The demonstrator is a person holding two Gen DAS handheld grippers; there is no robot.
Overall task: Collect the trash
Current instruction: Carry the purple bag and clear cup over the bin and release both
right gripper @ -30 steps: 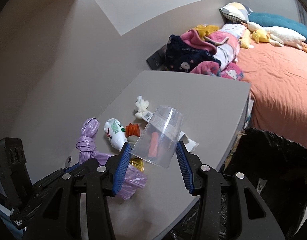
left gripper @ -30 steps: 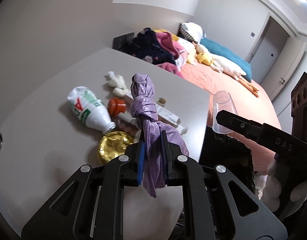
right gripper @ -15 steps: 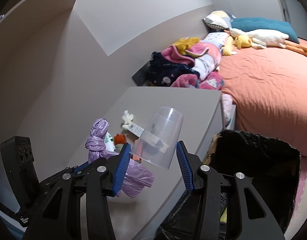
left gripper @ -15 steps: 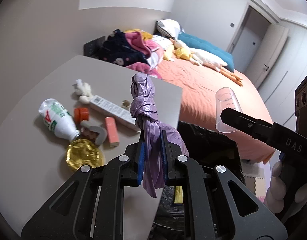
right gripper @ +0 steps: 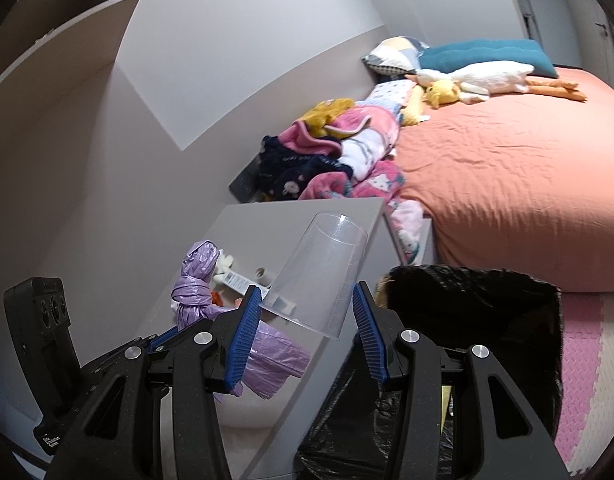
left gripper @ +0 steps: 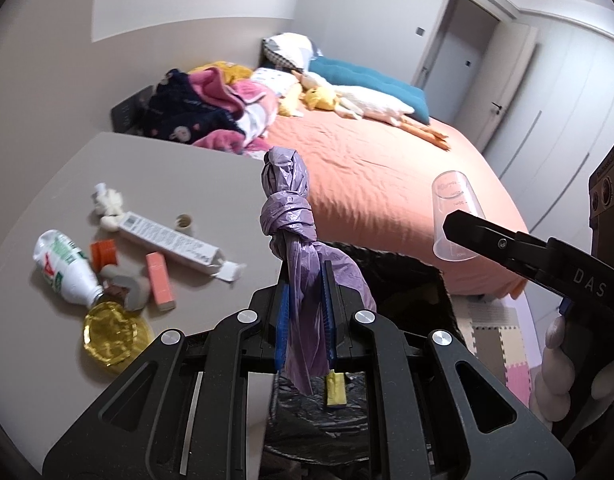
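Note:
My left gripper (left gripper: pixel 305 280) is shut on a knotted purple plastic bag (left gripper: pixel 289 216), held upright over the table's right edge; the bag also shows in the right wrist view (right gripper: pixel 199 284). My right gripper (right gripper: pixel 307 304) is shut on a clear plastic cup (right gripper: pixel 321 268), upside down, beside the bin; the cup also shows in the left wrist view (left gripper: pixel 455 212). A bin lined with a black bag (right gripper: pixel 467 320) stands below, right of the table, and shows in the left wrist view (left gripper: pixel 407 276). On the grey table (left gripper: pixel 167 168) lie a white bottle (left gripper: pixel 63 268), an orange cap (left gripper: pixel 104 251), a white tube (left gripper: pixel 175 240), a pink stick (left gripper: pixel 159 282) and a gold lid (left gripper: pixel 113 336).
A bed with an orange sheet (left gripper: pixel 379 176), piled clothes (left gripper: pixel 211 108), pillows and a plush duck lies behind the table and bin. Foam floor mats (right gripper: pixel 579 344) are to the right of the bin. A small white rag (left gripper: pixel 109 204) and a small tape roll (left gripper: pixel 184 222) are on the table.
Both grippers have moved right and up, away from the table's trash toward the bin, each still holding its object. The bin now fills more of both views.

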